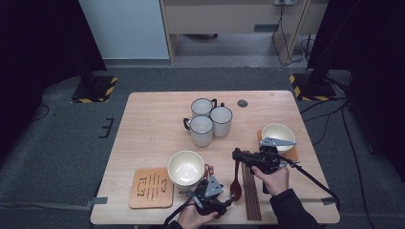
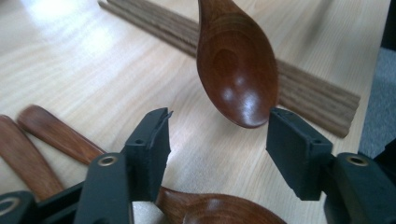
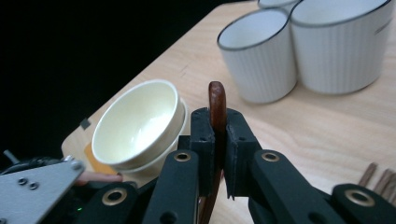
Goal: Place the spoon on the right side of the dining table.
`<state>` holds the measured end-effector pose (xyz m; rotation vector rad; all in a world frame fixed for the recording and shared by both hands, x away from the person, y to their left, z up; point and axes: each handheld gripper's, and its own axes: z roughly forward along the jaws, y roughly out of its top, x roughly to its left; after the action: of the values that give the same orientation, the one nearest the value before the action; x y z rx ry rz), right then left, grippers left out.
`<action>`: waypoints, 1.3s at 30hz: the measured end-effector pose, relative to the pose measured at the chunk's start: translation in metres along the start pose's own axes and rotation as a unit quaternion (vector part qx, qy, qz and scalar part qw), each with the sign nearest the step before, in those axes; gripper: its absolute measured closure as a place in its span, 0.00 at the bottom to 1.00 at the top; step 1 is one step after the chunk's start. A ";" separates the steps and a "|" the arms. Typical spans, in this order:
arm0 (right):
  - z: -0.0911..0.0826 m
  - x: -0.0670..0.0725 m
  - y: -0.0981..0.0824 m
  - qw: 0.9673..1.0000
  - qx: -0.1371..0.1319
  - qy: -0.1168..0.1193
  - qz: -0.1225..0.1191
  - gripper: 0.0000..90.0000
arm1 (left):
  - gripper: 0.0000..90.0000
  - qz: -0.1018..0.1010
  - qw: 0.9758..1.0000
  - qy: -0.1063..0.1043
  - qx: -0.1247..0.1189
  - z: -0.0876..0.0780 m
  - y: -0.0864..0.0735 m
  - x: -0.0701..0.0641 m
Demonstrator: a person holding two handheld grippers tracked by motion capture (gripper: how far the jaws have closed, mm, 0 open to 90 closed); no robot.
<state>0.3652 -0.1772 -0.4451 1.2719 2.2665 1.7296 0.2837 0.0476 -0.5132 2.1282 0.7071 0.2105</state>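
The right gripper (image 1: 237, 154) has its jaws pressed together on the handle of a dark wooden spoon (image 1: 235, 183). In the right gripper view the handle (image 3: 217, 105) stands edge-on between the two black pads, its rounded end rising just above them while the rest runs down behind the jaws.

From the high view the spoon hangs from that grip with its bowl towards the person, just beside a bundle of wooden chopsticks (image 1: 250, 193) lying on the surface (image 1: 153, 124).

The left gripper (image 1: 224, 200) points at the bowl end. In the left gripper view its jaws are spread, and the spoon's bowl (image 2: 236, 65) comes down from the top, hollow side facing the camera, its tip reaching the gap level with the pad ends, nearer the right-hand pad. Neither pad (image 2: 152, 149) presses on it; whether the right-hand pad brushes the tip cannot be told. More wooden spoons (image 2: 56, 135) lie on the surface beneath and to the left of those jaws.

A cream bowl (image 1: 186, 168) stands close to the left gripper, beside a square coaster (image 1: 151, 187).
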 end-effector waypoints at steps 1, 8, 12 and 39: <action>-0.002 -0.001 0.002 1.000 -0.005 -0.002 0.000 0.93 | 0.45 -0.001 1.000 0.000 -0.005 -0.002 0.001 0.000; -0.012 -0.008 0.009 0.999 -0.035 -0.015 0.002 0.93 | 0.48 -0.011 0.999 -0.002 -0.035 -0.015 0.008 0.003; -0.015 -0.010 0.013 0.999 -0.048 -0.021 0.003 0.93 | 0.48 -0.013 0.999 -0.003 -0.046 -0.020 0.011 0.003; -0.032 -0.020 0.039 0.992 -0.114 -0.054 -0.001 0.93 | 0.47 -0.042 0.990 0.026 -0.130 -0.069 0.035 0.024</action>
<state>0.3863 -0.2131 -0.4101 1.2795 1.9455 1.8090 0.2910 0.0915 -0.4457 1.8462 0.7544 0.2967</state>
